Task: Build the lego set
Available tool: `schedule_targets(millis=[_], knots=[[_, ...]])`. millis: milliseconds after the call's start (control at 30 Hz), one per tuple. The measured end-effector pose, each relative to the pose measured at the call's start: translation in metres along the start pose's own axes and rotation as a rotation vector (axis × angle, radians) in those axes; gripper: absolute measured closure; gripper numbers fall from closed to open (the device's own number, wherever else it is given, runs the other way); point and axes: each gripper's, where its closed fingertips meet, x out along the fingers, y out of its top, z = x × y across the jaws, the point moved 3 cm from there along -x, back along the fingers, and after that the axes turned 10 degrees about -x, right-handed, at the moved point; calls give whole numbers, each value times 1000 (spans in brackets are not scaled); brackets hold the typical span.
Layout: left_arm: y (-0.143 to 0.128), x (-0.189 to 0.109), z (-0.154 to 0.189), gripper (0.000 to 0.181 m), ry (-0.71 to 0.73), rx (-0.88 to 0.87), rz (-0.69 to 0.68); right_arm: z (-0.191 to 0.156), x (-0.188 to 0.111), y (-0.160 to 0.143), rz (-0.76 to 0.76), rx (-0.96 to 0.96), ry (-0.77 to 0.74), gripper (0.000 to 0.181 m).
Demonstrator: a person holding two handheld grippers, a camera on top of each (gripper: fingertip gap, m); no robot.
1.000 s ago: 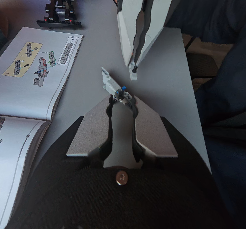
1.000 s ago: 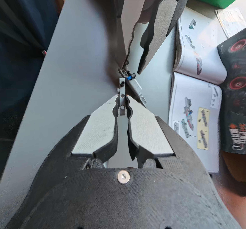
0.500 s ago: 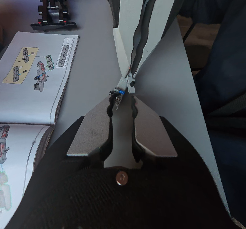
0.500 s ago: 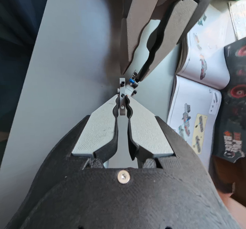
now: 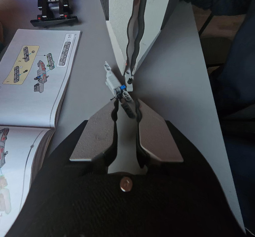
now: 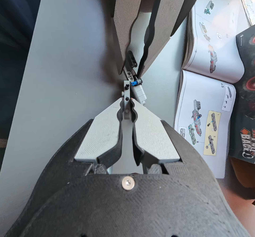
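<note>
My left gripper [image 5: 127, 102] is shut on a small assembly [image 5: 112, 80] of light grey parts with a blue pin [image 5: 122, 87]. Its jaws hold the assembly by a black beam [image 5: 128, 110] above the grey table [image 5: 88, 89]. My right gripper [image 6: 126, 99] is shut on a grey beam [image 6: 127, 92] that carries a black pin [image 6: 126, 88] near its free end. The beam's free end sits right beside the blue pin [image 6: 133, 83]; contact is unclear. The right gripper [image 5: 129, 71] comes in from the top of the left wrist view, and the left gripper [image 6: 129, 74] comes in from the top of the right wrist view.
An open instruction booklet [image 5: 34, 78] lies left of the grippers; it shows at the right in the right wrist view [image 6: 207, 113]. A black partly built model [image 5: 53, 9] stands at the far left. A dark printed box [image 6: 245, 92] lies beyond the booklet. The table edge [image 5: 207, 78] is close, with a person's dark clothing past it.
The left gripper has turned the assembly back from edge-on to lengthwise. The right gripper's beam has shifted so its end is beside the blue pin. Both grippers stay shut.
</note>
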Motion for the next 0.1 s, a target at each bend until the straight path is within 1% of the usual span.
schedule_targets(millis=[33,100], knots=[[0,0,-1,161,4,-4,-4,0,-1,0,13,5,5,176],[0,0,-2,161,8,-1,1,1,-3,-1,36,15,13,176]])
